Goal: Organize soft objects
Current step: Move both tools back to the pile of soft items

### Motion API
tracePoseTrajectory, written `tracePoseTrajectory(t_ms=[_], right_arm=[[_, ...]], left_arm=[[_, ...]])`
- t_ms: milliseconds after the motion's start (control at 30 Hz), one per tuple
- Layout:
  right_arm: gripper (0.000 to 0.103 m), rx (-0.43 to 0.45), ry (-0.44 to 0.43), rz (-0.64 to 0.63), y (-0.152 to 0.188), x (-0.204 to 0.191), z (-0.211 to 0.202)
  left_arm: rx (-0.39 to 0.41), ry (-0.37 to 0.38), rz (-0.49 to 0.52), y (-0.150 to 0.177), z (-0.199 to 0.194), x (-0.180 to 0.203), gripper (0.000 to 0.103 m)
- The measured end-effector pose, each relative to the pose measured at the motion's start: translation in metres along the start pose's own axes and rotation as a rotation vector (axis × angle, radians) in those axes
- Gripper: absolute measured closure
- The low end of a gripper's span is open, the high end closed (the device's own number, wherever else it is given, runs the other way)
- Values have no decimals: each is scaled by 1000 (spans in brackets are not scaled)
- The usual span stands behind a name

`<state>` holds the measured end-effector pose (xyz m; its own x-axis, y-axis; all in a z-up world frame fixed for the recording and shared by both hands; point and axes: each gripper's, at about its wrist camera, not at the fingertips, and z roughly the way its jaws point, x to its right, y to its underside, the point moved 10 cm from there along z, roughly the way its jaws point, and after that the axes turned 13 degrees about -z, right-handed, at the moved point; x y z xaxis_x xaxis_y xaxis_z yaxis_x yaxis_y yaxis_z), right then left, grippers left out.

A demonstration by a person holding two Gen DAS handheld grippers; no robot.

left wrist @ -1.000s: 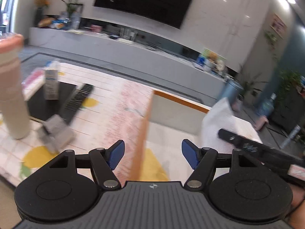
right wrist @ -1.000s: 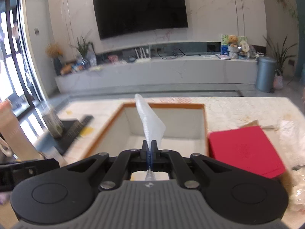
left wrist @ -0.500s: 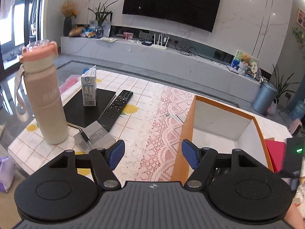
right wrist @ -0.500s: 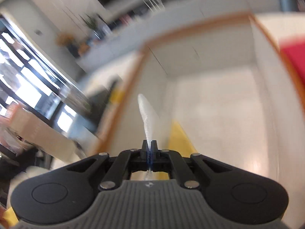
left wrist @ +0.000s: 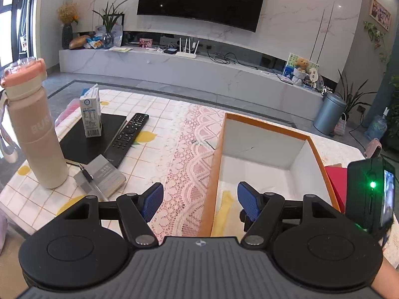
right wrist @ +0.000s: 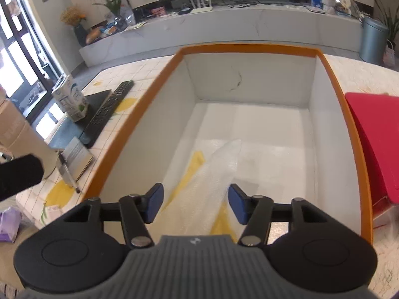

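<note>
Hanging over the orange-rimmed box (right wrist: 354, 134), the right gripper (right wrist: 195, 203) has just spread its jaws, the bubble wrap (right wrist: 214, 174) loose between them on the box floor over something yellow (right wrist: 197, 159), while the left gripper (left wrist: 200, 200) gapes wide, empty, astride the box's left wall

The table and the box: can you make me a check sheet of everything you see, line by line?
Surface: table under a tiled lemon-print cloth with a pink lace runner.
Job's things: white bubble wrap lies in the orange-rimmed box, over a yellow item.
Clutter: pink bottle, milk carton, remote, black notebook, grey booklet with pen, red folder.
Grippers: left tool open, empty; right tool has just been opening, pads clear of the wrap.
Cables: nothing seen on the table; some on the TV shelf.
Surroundings: TV, plants, grey bin.
</note>
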<state>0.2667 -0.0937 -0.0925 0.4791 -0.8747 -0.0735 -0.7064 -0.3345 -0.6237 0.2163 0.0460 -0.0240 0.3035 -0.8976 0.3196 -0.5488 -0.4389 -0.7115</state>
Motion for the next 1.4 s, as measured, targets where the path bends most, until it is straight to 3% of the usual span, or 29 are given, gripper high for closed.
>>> tracePoseTrajectory(t_ms=[200, 300, 467, 667, 800, 967, 1067, 1167, 1300, 1400], right_arm=[[29, 46, 30, -31, -7, 4, -23], [27, 78, 86, -40, -11, 7, -35], [6, 147, 156, -70, -18, 12, -60], [3, 204, 315, -137, -22, 28, -102], [3, 253, 348, -118, -25, 42, -136], [3, 302, 383, -121, -28, 64, -178], [3, 325, 448, -112, -26, 89, -203], [3, 328, 486, -117, -19, 122, -225], [3, 310, 596, -98, 1, 184, -254], [3, 263, 692, -43, 31, 236, -269]], left_arm=[[0, -1, -3, -2, -6, 2, 23], [9, 5, -1, -4, -13, 5, 23], [46, 4, 15, -7, -32, 12, 23], [67, 46, 44, -8, -59, 33, 23], [79, 111, 48, -6, -78, 54, 23], [145, 92, 75, -5, -93, 86, 23], [212, 124, 54, -1, -99, 113, 23], [216, 166, 66, 10, -98, 143, 22], [152, 241, 133, 36, -83, 190, 19], [56, 312, 195, 66, -63, 223, 19]])
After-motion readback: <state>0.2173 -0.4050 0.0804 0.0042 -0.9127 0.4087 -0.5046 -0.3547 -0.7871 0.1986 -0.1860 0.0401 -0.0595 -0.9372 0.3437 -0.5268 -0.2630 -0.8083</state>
